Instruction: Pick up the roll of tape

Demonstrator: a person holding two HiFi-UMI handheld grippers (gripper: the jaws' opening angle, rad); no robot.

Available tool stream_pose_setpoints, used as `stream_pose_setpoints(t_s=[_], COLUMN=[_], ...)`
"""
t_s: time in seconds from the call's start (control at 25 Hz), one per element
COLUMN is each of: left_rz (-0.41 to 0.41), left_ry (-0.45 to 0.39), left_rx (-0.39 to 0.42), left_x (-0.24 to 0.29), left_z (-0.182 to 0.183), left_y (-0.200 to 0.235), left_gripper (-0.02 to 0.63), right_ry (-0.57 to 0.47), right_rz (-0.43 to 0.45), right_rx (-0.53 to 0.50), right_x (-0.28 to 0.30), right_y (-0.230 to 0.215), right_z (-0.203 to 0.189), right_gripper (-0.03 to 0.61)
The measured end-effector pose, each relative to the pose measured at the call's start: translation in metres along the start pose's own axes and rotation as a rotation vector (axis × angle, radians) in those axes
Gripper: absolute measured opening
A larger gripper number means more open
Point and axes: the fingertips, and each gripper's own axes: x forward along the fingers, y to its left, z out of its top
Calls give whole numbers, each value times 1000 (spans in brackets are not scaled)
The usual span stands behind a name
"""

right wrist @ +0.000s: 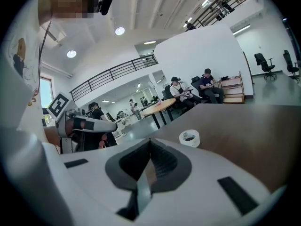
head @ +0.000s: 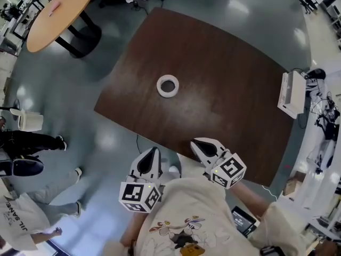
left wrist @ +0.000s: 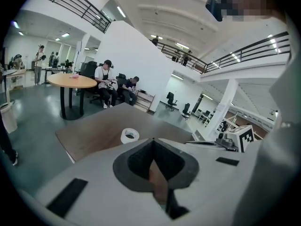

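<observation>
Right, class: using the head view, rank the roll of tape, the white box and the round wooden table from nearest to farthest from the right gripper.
From the right gripper:
1. Roll of tape, ahead, mid-table.
2. White box, at the dark table's right edge.
3. Round wooden table, far upper left.

One tape roll [head: 168, 86], two tables [head: 229, 73] [head: 58, 12], two claws [head: 153, 152] [head: 200, 144]

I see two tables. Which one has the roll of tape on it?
The dark brown table, the nearer one: the white roll of tape lies flat near its middle. The round light-wood table, farther off to the left, carries no roll.
</observation>
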Motion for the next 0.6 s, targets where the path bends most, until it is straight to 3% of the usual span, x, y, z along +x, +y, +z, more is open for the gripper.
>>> stream_pose_setpoints(t_s=[0.28,0.6], left_rz=[27,-4], left_ry=[41,82], left_rx=[19,15], left_x=[64,94], left_z=[25,33], left_y=[9,17], left_gripper=[6,6], right_ry=[-17,-20], right_rz=[-3,-58], right_rx=[34,49], right_x=[28,53], right_y=[-69,-104], right_z=[26,46], right_gripper=[6,6])
